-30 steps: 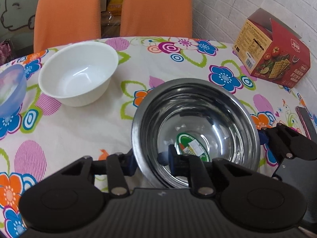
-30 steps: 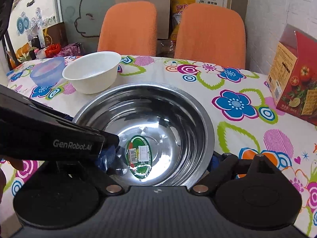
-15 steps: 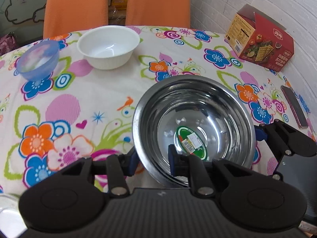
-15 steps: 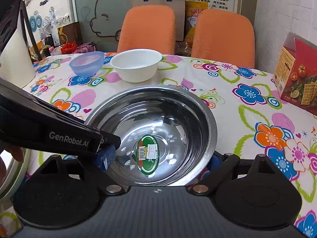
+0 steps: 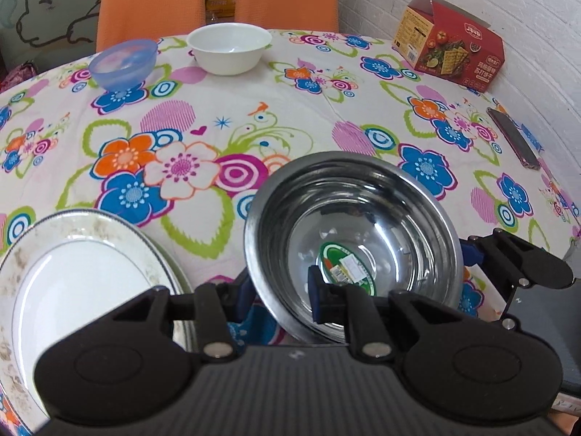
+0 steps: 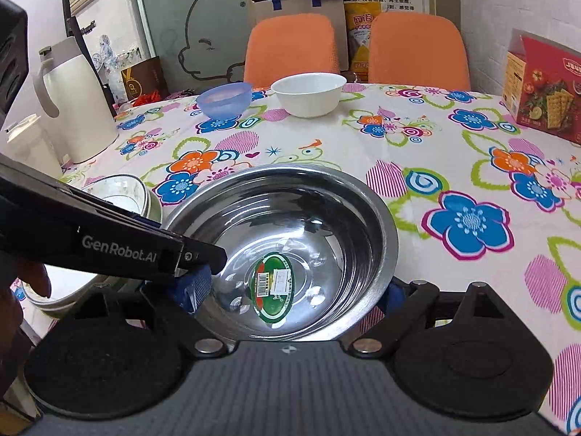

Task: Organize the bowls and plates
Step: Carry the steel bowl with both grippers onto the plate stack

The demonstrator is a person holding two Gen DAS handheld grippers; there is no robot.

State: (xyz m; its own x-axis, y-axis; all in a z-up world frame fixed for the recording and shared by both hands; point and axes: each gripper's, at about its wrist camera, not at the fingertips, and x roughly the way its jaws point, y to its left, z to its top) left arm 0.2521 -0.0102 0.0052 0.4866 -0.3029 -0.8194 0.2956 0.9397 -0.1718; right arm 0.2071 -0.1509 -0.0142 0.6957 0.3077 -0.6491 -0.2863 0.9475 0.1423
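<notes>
Steel bowl (image 5: 363,225) up off the flowered counter (image 5: 290,109), left tool (image 5: 279,292) pinching its near rim, right tool (image 6: 294,290) spread wide around it, plates (image 5: 83,258) just left.

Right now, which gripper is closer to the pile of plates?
Left. The left gripper pinches the steel bowl by its rim, right beside the plates. The right gripper is at the bowl's other side, farther away.

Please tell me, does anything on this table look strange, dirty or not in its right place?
Two things. The steel bowl has a green sticker inside on its bottom, and it sits tilted, the left gripper pinching its rim. The plate beside it has brownish marks on its rim, which might be stains or pattern.
</notes>
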